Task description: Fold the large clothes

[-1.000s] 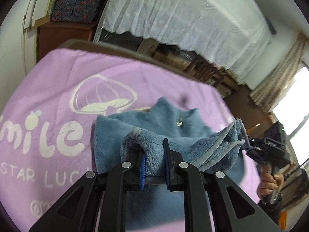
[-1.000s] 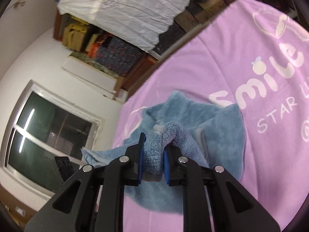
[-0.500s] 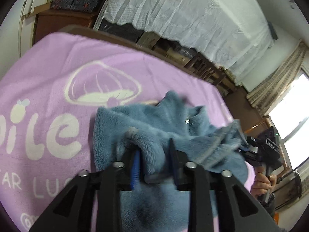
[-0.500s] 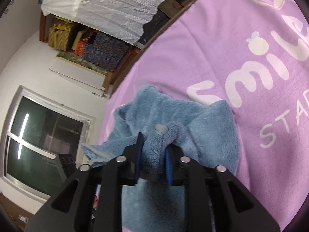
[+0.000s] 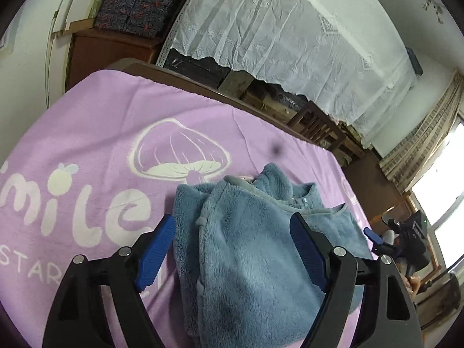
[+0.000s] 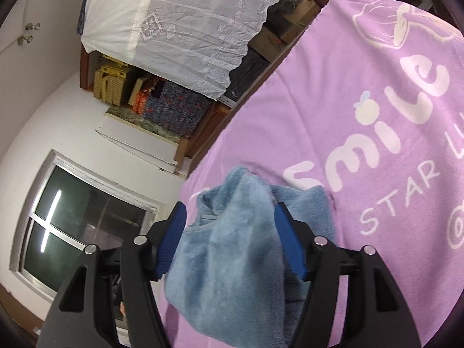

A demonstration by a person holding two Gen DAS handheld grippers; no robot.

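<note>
The left hand-held gripper [image 5: 233,252] is seen spread wide, its blue pads standing either side of the blue fleece garment [image 5: 255,249] with nothing clamped between them. The garment lies bunched on the purple blanket [image 5: 95,121], just below the white mushroom print [image 5: 181,153], with its collar and zipper [image 5: 304,201] turned toward the far edge. The fleece is judged soft, thick and light; it should sag wherever it is unsupported and is unlikely to slip between ribbed pads. A hem, the collar seam or a sleeve cuff is judged the best place to be gripped, since a single layer can be pinched there rather than a thick wad.

The right hand-held gripper [image 6: 230,240] is likewise held wide open, straddling the same garment [image 6: 229,261] without closing on it. In the right wrist view much bare blanket [image 6: 333,101] is seen toward the printed lettering [image 6: 385,148], so room for spreading is judged ample on that side. The blanket's edge runs close beside the garment on the window [image 6: 75,217] side, so pulls in that direction are judged riskier.
</note>
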